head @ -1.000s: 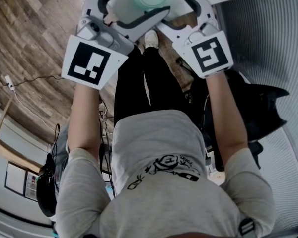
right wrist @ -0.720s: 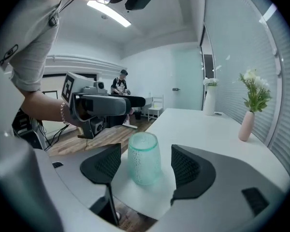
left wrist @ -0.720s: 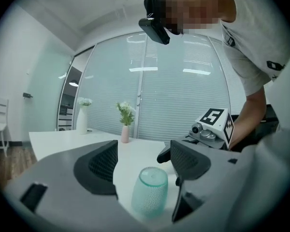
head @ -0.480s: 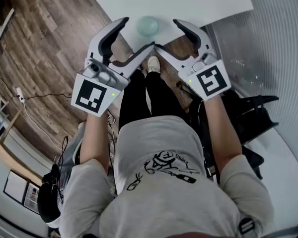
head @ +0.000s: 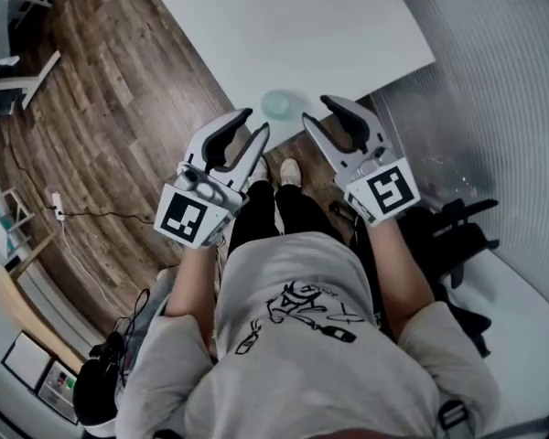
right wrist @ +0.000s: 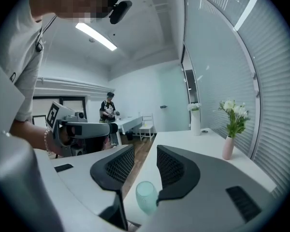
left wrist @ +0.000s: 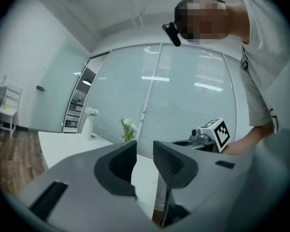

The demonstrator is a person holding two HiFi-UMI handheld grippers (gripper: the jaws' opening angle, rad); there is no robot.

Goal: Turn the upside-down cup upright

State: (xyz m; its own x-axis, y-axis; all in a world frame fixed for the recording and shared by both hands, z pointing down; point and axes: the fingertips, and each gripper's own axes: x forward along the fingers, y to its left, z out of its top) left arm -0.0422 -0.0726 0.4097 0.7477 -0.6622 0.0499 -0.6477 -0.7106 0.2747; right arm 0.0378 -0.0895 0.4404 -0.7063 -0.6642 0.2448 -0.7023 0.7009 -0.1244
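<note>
The cup point(head: 277, 104) is seen standing on the white table point(head: 256, 26) close to its near edge, apart from both grippers. In the head view it lies at about 1 o'clock from the left gripper point(head: 256, 126) and at 9 o'clock from the right gripper point(head: 316, 110). Both pairs of jaws have just been closing. A narrow gap is left in each, and nothing is held between them.

In the right gripper view the cup point(right wrist: 146, 196) is seen at 6 o'clock, below and beyond the jaws. Whether its mouth faces up or down cannot be told.

White flowers are held in a pink vase point(right wrist: 227, 149) at 3 o'clock and in a tall white vase point(right wrist: 195, 122) farther back. Only this view shows a person standing point(right wrist: 108, 108) in the background. The wooden floor point(head: 101, 108) is shown best in the head view.
</note>
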